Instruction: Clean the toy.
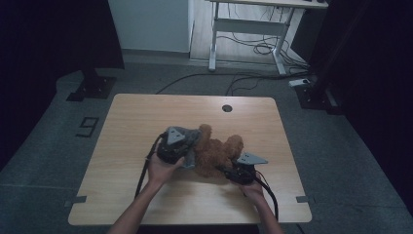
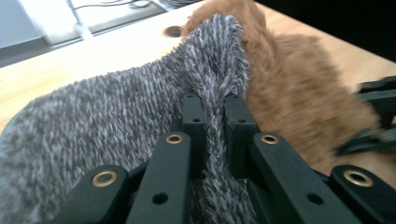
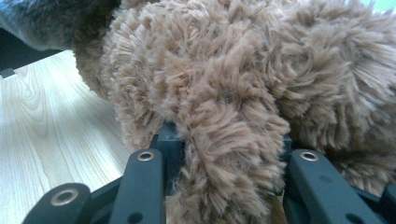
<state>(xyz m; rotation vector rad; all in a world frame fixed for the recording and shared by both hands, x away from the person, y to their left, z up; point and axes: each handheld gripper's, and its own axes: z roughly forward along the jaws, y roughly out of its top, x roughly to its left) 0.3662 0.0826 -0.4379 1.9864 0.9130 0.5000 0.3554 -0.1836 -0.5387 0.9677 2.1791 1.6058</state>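
A brown plush toy [image 1: 214, 152] lies in the middle of the wooden table [image 1: 126, 122]. A grey knitted cloth [image 1: 191, 146] covers its left side. In the left gripper view my left gripper [image 2: 215, 116] is shut on a fold of the grey knitted cloth [image 2: 116, 121], with the plush toy [image 2: 299, 107] just behind it. From above, the left gripper [image 1: 176, 146] sits at the toy's left. My right gripper [image 1: 234, 168] is at the toy's near right. My right gripper [image 3: 226, 142] is shut on a thick furry limb of the plush toy [image 3: 224, 84].
A round cable hole [image 1: 227, 108] is in the table's far edge. Behind the table stand a white desk frame [image 1: 253, 29] with loose cables on the floor and dark stands at left and right. Bare wood surrounds the toy on all sides.
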